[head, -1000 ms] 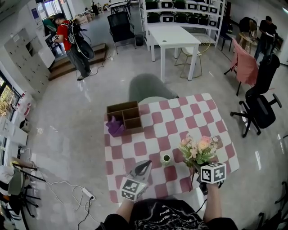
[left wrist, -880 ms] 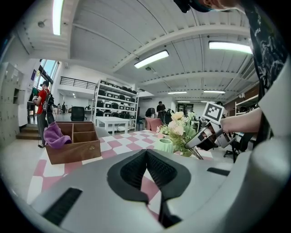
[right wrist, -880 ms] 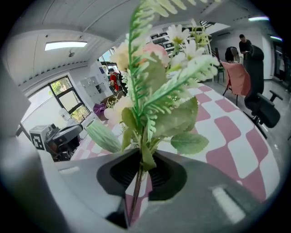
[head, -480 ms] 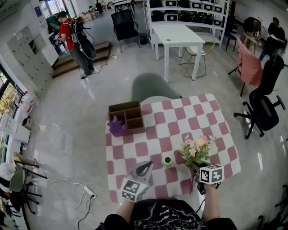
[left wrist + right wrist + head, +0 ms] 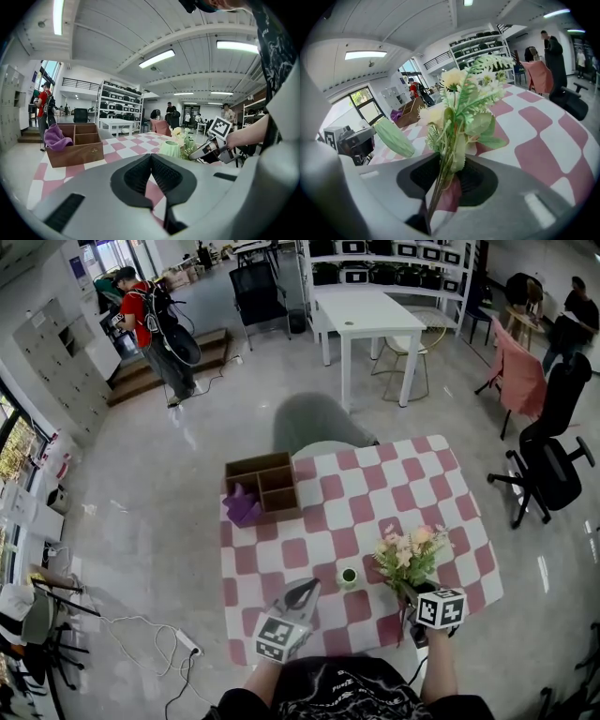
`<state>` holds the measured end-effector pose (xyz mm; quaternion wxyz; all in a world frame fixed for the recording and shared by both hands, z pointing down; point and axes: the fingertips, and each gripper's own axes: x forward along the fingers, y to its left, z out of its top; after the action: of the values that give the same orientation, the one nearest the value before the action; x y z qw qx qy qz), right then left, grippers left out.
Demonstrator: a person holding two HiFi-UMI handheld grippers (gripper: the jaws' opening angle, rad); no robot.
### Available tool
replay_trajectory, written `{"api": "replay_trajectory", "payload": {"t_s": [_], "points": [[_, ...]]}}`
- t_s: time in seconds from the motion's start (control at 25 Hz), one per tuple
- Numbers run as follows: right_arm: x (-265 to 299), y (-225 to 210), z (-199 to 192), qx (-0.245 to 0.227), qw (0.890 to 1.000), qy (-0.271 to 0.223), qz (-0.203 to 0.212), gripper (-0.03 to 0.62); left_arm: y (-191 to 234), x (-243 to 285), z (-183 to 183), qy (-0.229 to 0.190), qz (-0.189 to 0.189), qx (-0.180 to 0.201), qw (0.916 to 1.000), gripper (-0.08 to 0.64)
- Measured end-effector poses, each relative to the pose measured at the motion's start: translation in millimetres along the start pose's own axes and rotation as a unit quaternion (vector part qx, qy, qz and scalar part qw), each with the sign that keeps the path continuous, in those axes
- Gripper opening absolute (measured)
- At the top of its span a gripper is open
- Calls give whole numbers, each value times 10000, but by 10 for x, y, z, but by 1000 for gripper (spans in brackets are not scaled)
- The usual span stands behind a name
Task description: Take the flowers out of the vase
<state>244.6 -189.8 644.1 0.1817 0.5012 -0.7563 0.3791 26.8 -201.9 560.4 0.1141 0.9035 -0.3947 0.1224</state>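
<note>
The bouquet of pale pink and cream flowers with green leaves is out of the small green vase, which stands upright on the checked table. The stems run between the jaws of my right gripper, low over the table's near right part. In the right gripper view the flowers rise from my right gripper. Its jaws are opening, with a gap showing beside the stems. The vase lies to their left. My left gripper is shut and empty, left of the vase.
A wooden compartment box with a purple cloth sits at the table's far left. Behind the table stands a grey chair. A black office chair is to the right, and a person stands far back left.
My right gripper has sunk a little toward the table with the bouquet. The left gripper and the vase have kept still.
</note>
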Motion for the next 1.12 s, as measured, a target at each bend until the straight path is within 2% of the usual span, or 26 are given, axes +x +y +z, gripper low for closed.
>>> {"api": "replay_trajectory", "payload": {"t_s": [0.2, 0.24, 0.32, 0.44, 0.6, 0.84, 1.12], "points": [[-17, -15, -21, -93, 9999, -2, -63, 163, -22, 9, -76, 95, -45, 39, 9999, 11], [-21, -12, -33, -92, 9999, 7, -81, 189, -24, 1, -84, 115, -48, 38, 9999, 11], [-16, -1, -71, -89, 9999, 54, -96, 285, -24, -11, -65, 98, -50, 35, 9999, 11], [-21, -4, -91, -80, 9998, 46, -195, 309, -14, -28, -28, 36, -38, 46, 10000, 11], [-85, -12, -21, -130, 9991, -162, -364, 390, -20, -55, 10, -13, -35, 47, 10000, 11], [-277, 1, 85, -224, 9958, -549, -700, 420, -63, -110, 40, -85, -111, 51, 9999, 11], [-570, 263, 284, -647, 9900, -990, -772, 419, -63, -218, 107, -238, -138, 43, 9996, 11]]}}
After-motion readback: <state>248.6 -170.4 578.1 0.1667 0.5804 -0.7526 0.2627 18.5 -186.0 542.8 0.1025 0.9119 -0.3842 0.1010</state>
